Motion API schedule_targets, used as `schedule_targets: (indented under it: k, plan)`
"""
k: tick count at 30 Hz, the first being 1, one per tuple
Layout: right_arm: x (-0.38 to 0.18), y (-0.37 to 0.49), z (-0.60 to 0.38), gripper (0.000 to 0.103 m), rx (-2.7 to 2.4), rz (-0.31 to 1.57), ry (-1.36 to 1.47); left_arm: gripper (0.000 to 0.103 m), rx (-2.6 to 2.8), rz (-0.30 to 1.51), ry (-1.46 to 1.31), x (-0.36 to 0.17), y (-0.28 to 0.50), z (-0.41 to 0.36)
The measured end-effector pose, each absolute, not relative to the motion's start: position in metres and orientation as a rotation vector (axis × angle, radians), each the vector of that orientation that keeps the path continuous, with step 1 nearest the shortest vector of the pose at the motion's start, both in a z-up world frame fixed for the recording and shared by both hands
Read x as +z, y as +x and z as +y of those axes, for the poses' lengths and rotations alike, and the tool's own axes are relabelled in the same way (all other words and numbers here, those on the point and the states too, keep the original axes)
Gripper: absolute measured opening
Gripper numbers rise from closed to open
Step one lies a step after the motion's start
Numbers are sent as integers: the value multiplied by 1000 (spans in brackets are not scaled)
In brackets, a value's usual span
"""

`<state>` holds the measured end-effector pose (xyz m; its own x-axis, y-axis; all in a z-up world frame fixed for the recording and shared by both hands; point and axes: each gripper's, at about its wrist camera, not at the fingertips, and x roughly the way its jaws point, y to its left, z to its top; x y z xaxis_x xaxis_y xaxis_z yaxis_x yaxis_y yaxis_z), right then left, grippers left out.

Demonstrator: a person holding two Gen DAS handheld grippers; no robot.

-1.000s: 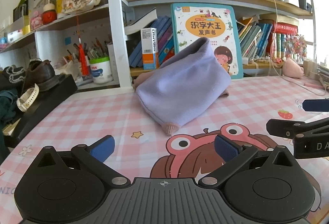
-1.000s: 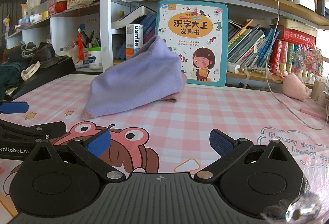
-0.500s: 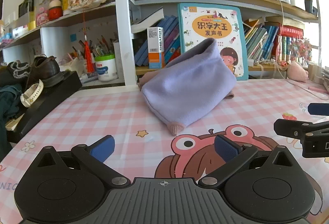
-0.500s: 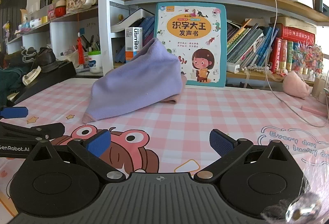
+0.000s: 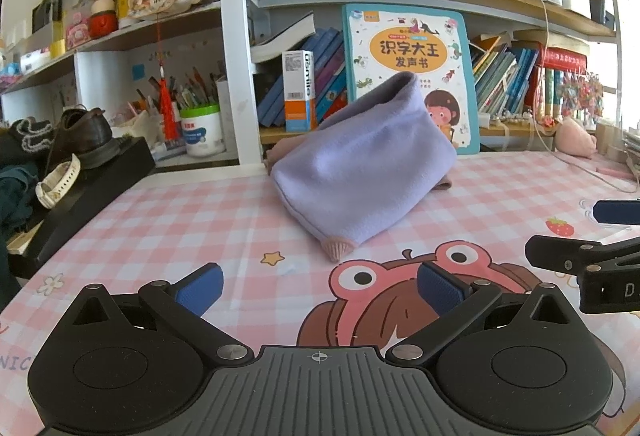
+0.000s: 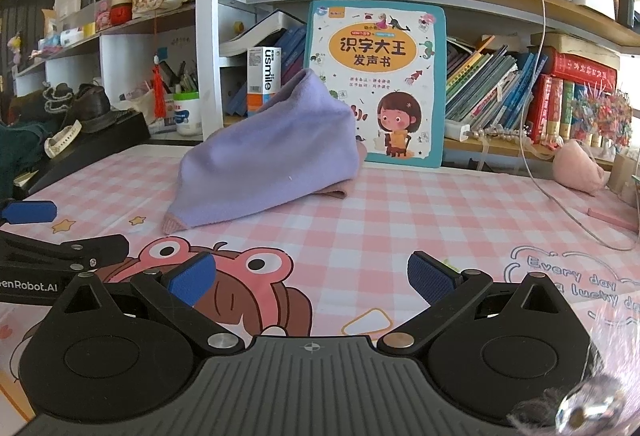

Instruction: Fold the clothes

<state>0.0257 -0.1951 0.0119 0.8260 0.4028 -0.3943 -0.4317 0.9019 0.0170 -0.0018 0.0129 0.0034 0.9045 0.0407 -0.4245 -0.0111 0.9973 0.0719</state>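
Left gripper and right gripper: jaws spread, empty, advanced slightly closer over the last second; approach phase, no grasp yet. Lilac garment lies heaped mid-mat, ahead. Behind it, picture book leans, touching; shelf clutter crowds lifting room

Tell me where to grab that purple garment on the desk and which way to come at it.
Probably best: take the purple garment at its pink ribbed cuff, the corner nearest the grippers. It lies flat on the checked mat and juts out from the heap, so the open left gripper can slide in low from the front. The top edge leans on the picture book.
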Motion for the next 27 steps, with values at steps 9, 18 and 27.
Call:
schedule_targets:
  k: [9,18,27]
  plan:
    - [12,26,-194,103,449,404,-78,103,26,448,66,3,-1,14]
    - [12,26,-194,103,456,404,-81,103,31,444,66,3,-2,15]
    - [12,24,-191,103,466,398,-93,103,28,433,73,4,-3,13]
